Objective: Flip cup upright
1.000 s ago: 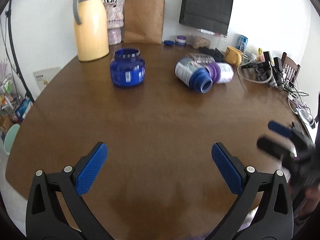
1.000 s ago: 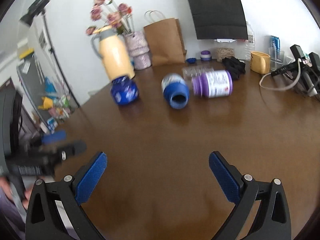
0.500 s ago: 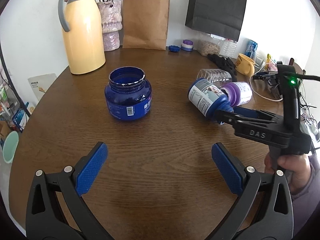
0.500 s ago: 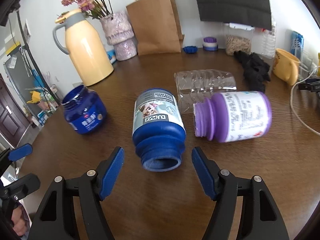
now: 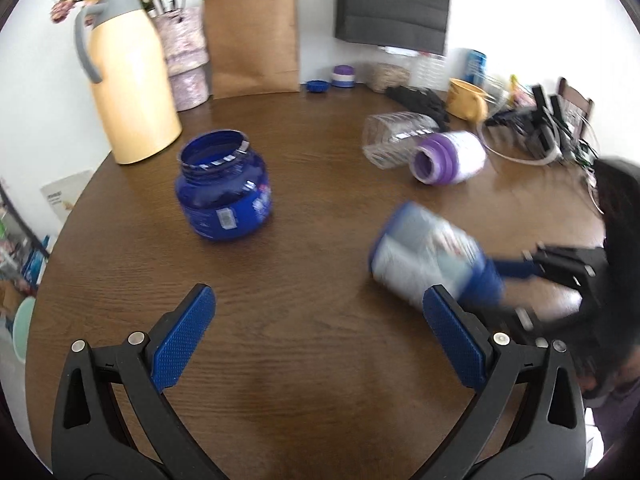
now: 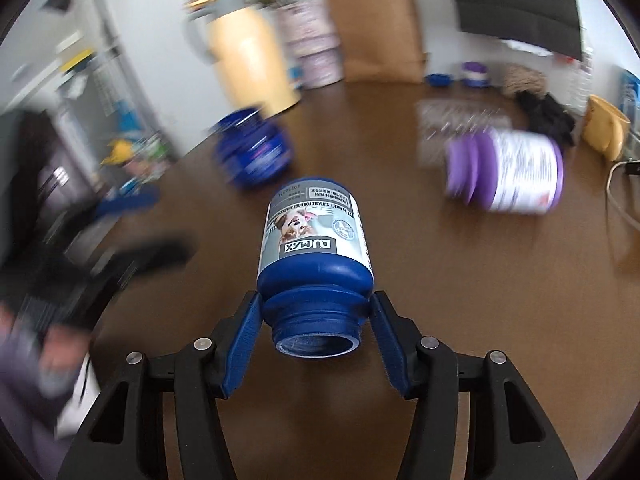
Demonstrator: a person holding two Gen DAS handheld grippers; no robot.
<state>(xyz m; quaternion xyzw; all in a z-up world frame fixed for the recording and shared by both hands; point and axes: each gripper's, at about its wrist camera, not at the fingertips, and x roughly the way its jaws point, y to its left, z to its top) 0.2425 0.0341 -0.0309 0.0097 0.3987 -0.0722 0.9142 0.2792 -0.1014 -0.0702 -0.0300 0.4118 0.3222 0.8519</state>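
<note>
The cup is a blue jar with a grey label [image 6: 316,240], open at the neck. It lies on its side, mouth toward the right wrist camera. My right gripper [image 6: 316,320] is shut on its neck, one blue pad on each side. In the left wrist view the same jar [image 5: 424,256] is blurred and tilted over the brown table [image 5: 320,208], held from the right. Whether it touches the table I cannot tell. My left gripper [image 5: 316,336] is open over bare wood, left of the jar, with nothing between its fingers.
A dark blue jar [image 5: 224,196] stands upright at centre left. A purple jar [image 5: 448,158] and a clear container [image 5: 396,136] lie at the back right. A yellow thermos [image 5: 128,76], paper bag [image 5: 252,36], yellow mug [image 5: 466,98] and cables [image 5: 540,132] line the far edge.
My right gripper has shut on the jar's neck and carried the jar away from the purple jar, toward the near side of the table. The left gripper stays open.
</note>
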